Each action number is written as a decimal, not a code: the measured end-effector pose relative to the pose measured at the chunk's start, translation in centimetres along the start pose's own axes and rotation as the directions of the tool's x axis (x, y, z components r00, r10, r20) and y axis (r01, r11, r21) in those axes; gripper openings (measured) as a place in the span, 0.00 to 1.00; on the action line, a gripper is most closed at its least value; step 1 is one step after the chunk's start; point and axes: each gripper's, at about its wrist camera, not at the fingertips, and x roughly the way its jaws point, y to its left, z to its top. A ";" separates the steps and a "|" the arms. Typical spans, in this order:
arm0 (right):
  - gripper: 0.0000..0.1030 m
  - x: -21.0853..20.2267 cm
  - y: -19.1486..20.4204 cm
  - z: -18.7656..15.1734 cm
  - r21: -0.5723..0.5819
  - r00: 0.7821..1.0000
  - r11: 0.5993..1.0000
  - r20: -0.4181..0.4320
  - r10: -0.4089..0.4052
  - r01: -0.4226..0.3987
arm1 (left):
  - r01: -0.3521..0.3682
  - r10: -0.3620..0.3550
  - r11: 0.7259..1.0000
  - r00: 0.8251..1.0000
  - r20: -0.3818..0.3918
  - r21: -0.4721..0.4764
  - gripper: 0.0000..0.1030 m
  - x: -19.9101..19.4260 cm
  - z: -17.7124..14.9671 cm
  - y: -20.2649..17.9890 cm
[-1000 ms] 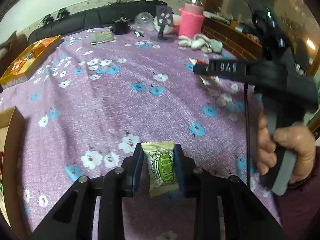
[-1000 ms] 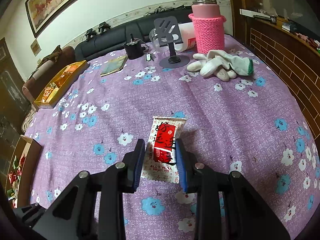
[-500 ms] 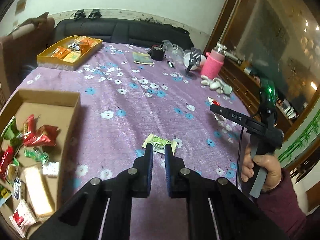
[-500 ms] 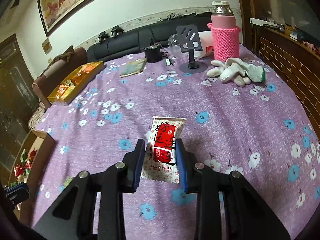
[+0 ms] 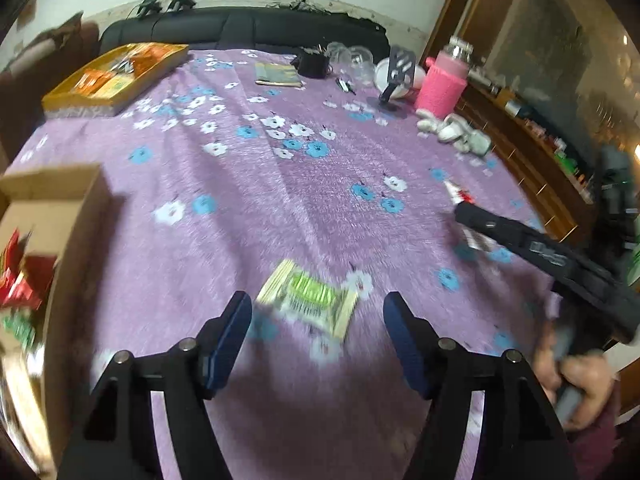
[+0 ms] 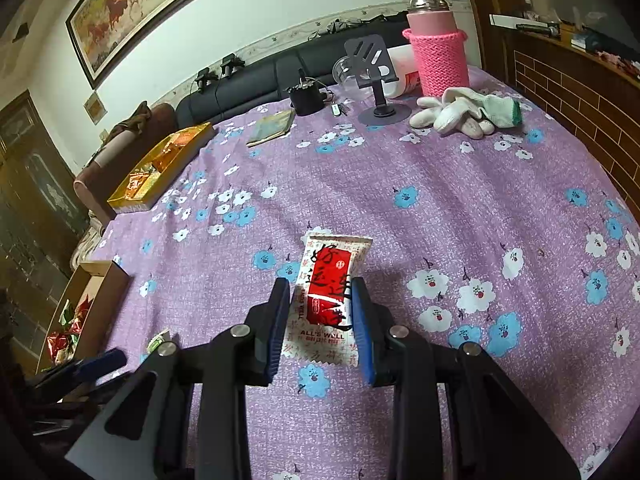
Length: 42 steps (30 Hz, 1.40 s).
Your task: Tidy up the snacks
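A green-and-cream snack packet (image 5: 308,304) lies loose on the purple flowered cloth (image 5: 280,200), blurred by motion. My left gripper (image 5: 318,312) hovers over it with its jaws opening wide; the pads do not touch the packet. My right gripper (image 6: 322,292) is shut on a red-and-white snack packet (image 6: 332,264), held just above the cloth. In the left wrist view that right gripper (image 5: 460,210) comes in from the right with the red packet (image 5: 476,240) at its tip, a hand on its handle. The right wrist view shows the green packet (image 6: 160,340) at the lower left.
An open cardboard box (image 5: 52,200) with several wrapped snacks stands at the table's left edge. A yellow tray (image 6: 160,168) of snacks sits far left. At the back stand a pink-sleeved bottle (image 6: 438,52), a phone stand (image 6: 374,76), white gloves (image 6: 468,112) and a booklet (image 6: 272,128).
A second ago my left gripper was shut on the green packet; the packet now lies free on the cloth and the jaws have spread wide. My right gripper still holds the red packet.
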 end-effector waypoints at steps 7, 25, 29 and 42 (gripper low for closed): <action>0.31 -0.2 -0.4 0.1 -0.003 1.000 1.000 0.005 0.007 -0.007 | -0.048 0.049 0.992 0.999 -0.009 0.118 0.23 2.4 0.0 -1.6; 0.31 0.0 1.9 -1.0 -0.073 0.998 0.995 0.008 -0.069 0.069 | 0.096 -0.088 0.994 0.986 0.140 -0.052 0.23 -7.5 -2.3 3.9; 0.31 -1.3 4.4 -1.6 -0.104 1.000 0.994 0.009 -0.025 0.026 | 0.069 -0.048 0.992 0.981 0.187 -0.104 0.23 -10.6 -3.3 7.2; 0.32 -2.5 19.5 -4.7 -0.274 0.968 0.930 -0.116 0.221 -0.245 | -0.090 0.174 0.936 0.958 0.227 -0.340 0.23 -16.8 -8.4 19.1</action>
